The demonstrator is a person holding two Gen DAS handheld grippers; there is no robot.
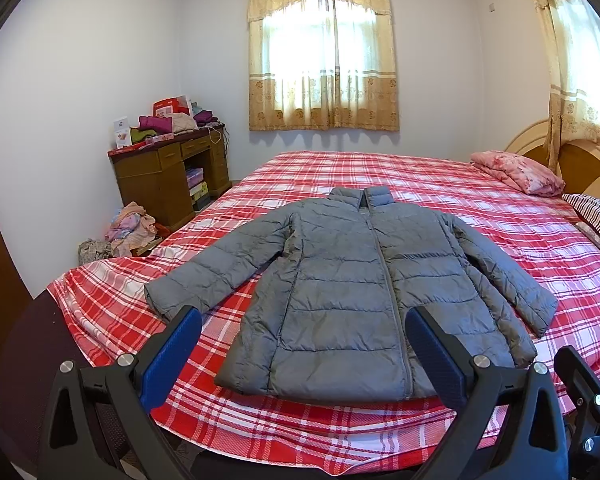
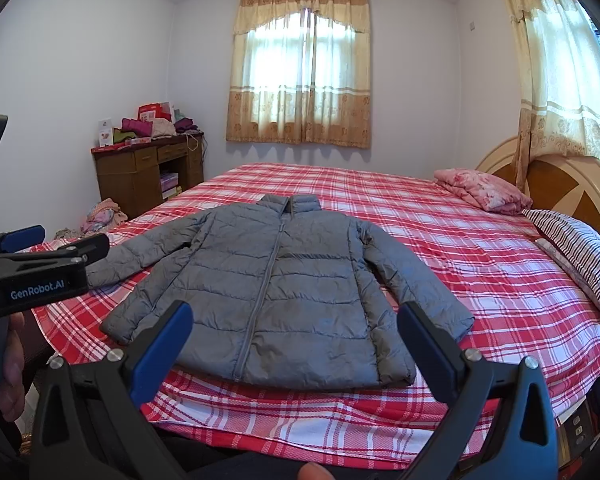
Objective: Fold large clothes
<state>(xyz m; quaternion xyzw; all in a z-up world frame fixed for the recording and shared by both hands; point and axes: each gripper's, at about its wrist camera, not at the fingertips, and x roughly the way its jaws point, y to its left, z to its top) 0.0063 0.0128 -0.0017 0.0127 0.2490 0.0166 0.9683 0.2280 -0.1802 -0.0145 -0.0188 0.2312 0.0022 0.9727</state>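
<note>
Striped pillow (image 2: 584, 256) cut off rightward

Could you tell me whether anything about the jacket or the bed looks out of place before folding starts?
Nothing stands out: the grey jacket lies flat, zipped, sleeves spread on the plaid bedsheet. Both grippers, left and right, are open, not touching it.

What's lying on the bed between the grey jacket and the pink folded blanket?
Nothing: only bare red plaid sheet separates the grey jacket from the pink folded blanket, clearest in the right wrist view.
</note>
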